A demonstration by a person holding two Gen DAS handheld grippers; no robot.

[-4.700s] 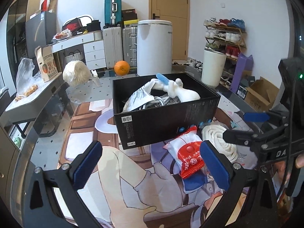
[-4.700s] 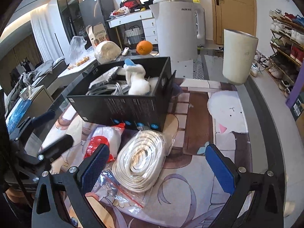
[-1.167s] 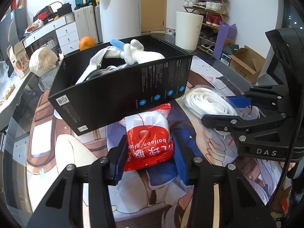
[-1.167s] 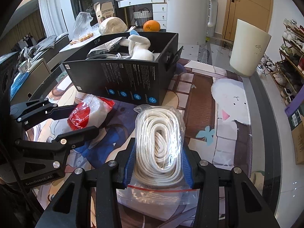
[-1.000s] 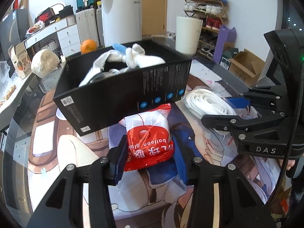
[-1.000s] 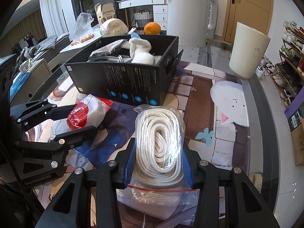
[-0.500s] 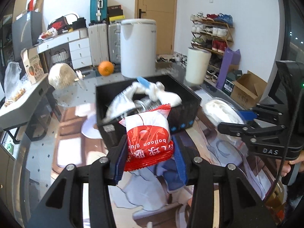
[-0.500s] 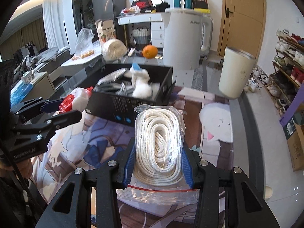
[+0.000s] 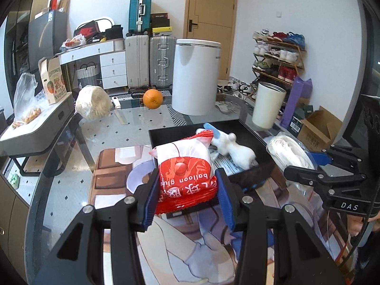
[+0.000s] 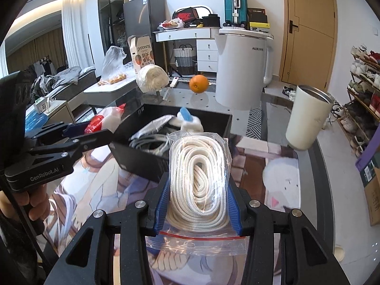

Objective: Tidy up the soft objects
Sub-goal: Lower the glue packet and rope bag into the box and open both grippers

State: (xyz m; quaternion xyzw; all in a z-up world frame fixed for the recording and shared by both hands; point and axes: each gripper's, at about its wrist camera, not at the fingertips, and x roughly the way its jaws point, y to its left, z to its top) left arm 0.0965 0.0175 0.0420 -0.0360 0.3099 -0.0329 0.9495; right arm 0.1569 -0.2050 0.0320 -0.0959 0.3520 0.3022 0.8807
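The left tongs clamp their ribbed blue pads on a crinkly red-and-white plastic packet printed "balloon glue", held in the air just in front of the open black cardboard box. The right tongs squeeze a clear zip bag packed with coiled white rope, held above the glossy glass counter at the box's near wall. Inside the box lie a fluffy white plush toy and grey cables.
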